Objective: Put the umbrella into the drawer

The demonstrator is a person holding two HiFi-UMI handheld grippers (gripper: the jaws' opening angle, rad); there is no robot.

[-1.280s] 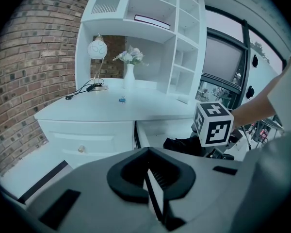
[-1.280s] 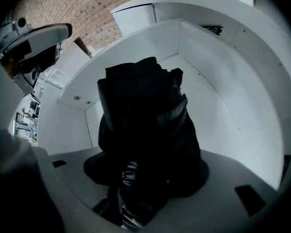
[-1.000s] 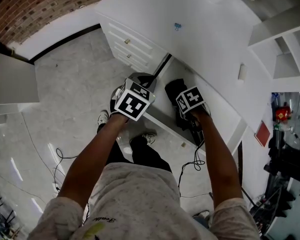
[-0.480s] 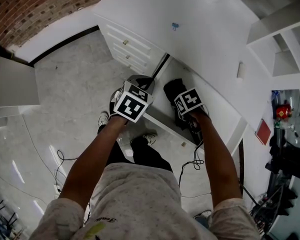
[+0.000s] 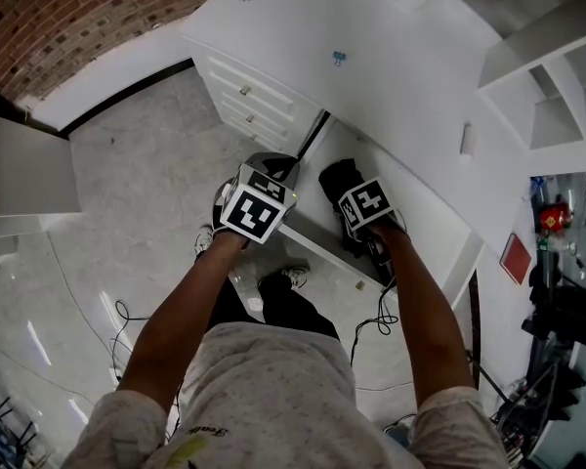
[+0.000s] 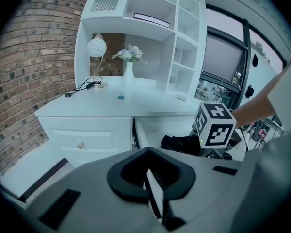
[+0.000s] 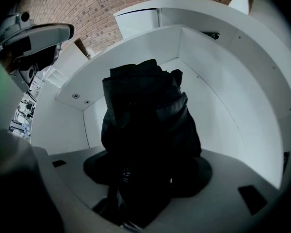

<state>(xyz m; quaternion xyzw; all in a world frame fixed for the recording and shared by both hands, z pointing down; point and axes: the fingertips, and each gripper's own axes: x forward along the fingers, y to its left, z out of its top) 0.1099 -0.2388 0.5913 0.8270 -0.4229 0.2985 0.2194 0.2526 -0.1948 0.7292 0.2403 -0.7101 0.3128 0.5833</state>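
**Umbrella Goes Into Open Drawer, Held in Right Gripper**

The right gripper [image 5: 359, 213] has its fingers clamped on the one black umbrella [image 5: 338, 178], a folded bundle that sticks out ahead of the fingertips and down into the single open drawer [image 5: 317, 249]. The right gripper view alone shows the inside: the umbrella [image 7: 145, 125] fills the space between the fingers and hides their tips, while the drawer's [image 7: 136, 50] white walls curve round ahead of it and to both sides. Whether the bundle touches the drawer floor cannot be told.

The left gripper [image 5: 269, 164] has its two fingers pressed together with nothing between them, as the left gripper view [image 6: 154, 198] makes plain. From there the drawer [image 6: 153, 126] lies ahead and slightly right of the fingers, with the umbrella [image 6: 180, 144] well apart from them, beside the right gripper's marker cube [image 6: 216, 125]. That view also takes in what the others miss: one lamp [image 6: 96, 47] and one vase [image 6: 128, 74] on the desk [image 6: 87, 108], beyond the fingers.

The head view shows both grippers at once, side by side at the drawer's front.
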